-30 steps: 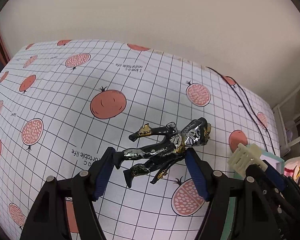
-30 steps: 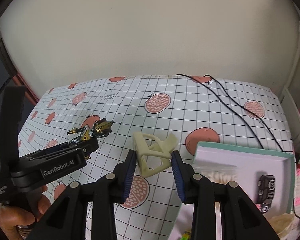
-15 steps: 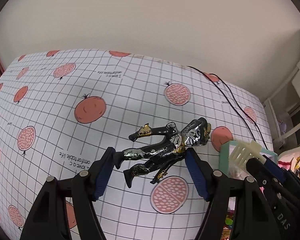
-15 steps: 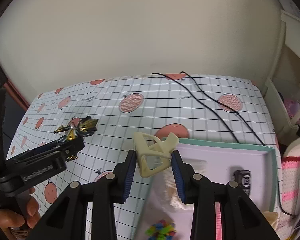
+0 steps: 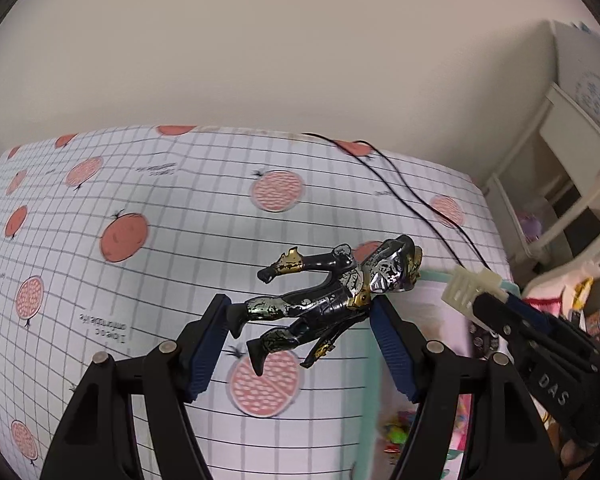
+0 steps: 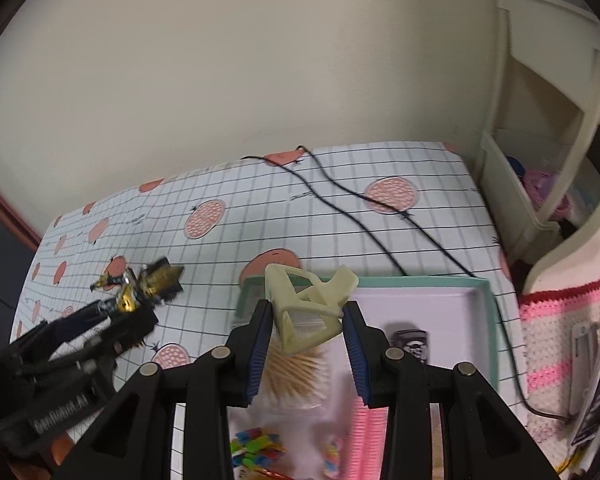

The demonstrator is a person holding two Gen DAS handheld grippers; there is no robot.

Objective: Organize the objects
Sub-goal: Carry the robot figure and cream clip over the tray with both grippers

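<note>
My left gripper [image 5: 300, 328] is shut on a black, silver and gold action figure [image 5: 328, 300] and holds it in the air above the table, by the left rim of the tray [image 5: 432, 276]. My right gripper [image 6: 306, 328] is shut on a cream plastic frame piece [image 6: 308, 304] and holds it over the near left part of the green-rimmed pink tray [image 6: 484, 292]. The right gripper with the cream piece [image 5: 466, 288] shows at the right of the left wrist view. The left gripper with the figure [image 6: 148, 284] shows at the left of the right wrist view.
The tray holds a bag of toothpicks [image 6: 296, 372], a small black device [image 6: 412, 344], a pink comb [image 6: 368, 440] and colourful small pieces [image 6: 256, 448]. Black cables [image 6: 360, 216] cross the pomegranate-print tablecloth [image 5: 140, 216]. A cream shelf unit [image 6: 548, 140] and a pink knitted cloth [image 6: 556, 340] stand to the right.
Both grippers have moved to the right with their objects. The cream piece has come from above the tablecloth to above the tray. The figure has neared the tray's left rim.
</note>
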